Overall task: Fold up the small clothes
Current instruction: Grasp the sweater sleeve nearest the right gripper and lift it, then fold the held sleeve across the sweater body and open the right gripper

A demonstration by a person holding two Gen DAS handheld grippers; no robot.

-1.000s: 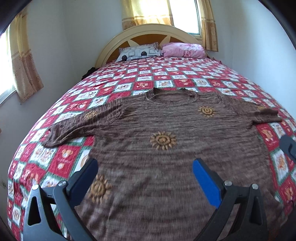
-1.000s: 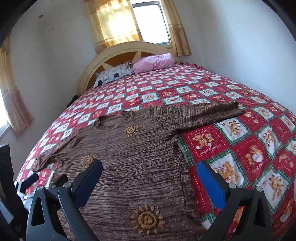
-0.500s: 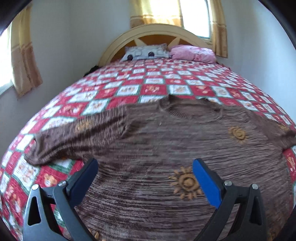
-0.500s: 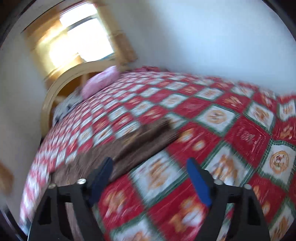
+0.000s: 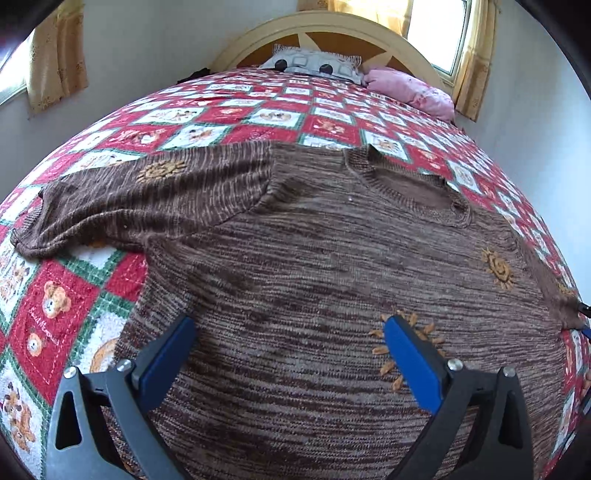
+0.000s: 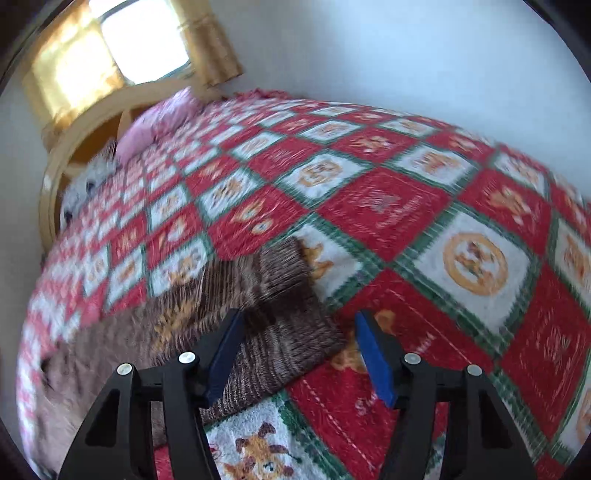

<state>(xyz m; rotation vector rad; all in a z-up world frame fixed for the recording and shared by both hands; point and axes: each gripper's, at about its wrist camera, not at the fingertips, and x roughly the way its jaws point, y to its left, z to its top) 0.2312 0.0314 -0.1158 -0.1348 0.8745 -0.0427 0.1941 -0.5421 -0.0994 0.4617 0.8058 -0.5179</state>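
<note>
A brown knitted sweater (image 5: 332,266) with orange sun motifs lies flat, front up, on the bed. Its left sleeve (image 5: 140,199) stretches out to the left. My left gripper (image 5: 288,343) is open and empty, low over the sweater's chest. In the right wrist view the right sleeve's cuff end (image 6: 280,295) lies on the quilt. My right gripper (image 6: 299,343) is open and empty, its jaws straddling the cuff's edge just above it. That view is blurred.
The bed carries a red, white and green patchwork quilt (image 5: 55,302) (image 6: 461,258). A grey pillow (image 5: 314,64) and a pink pillow (image 5: 410,88) lie by the cream headboard (image 5: 332,26). White walls and curtained windows stand close around.
My left gripper moved forward and left, lower over the sweater's chest. My right gripper swung right to the right sleeve's cuff and its jaws narrowed somewhat.
</note>
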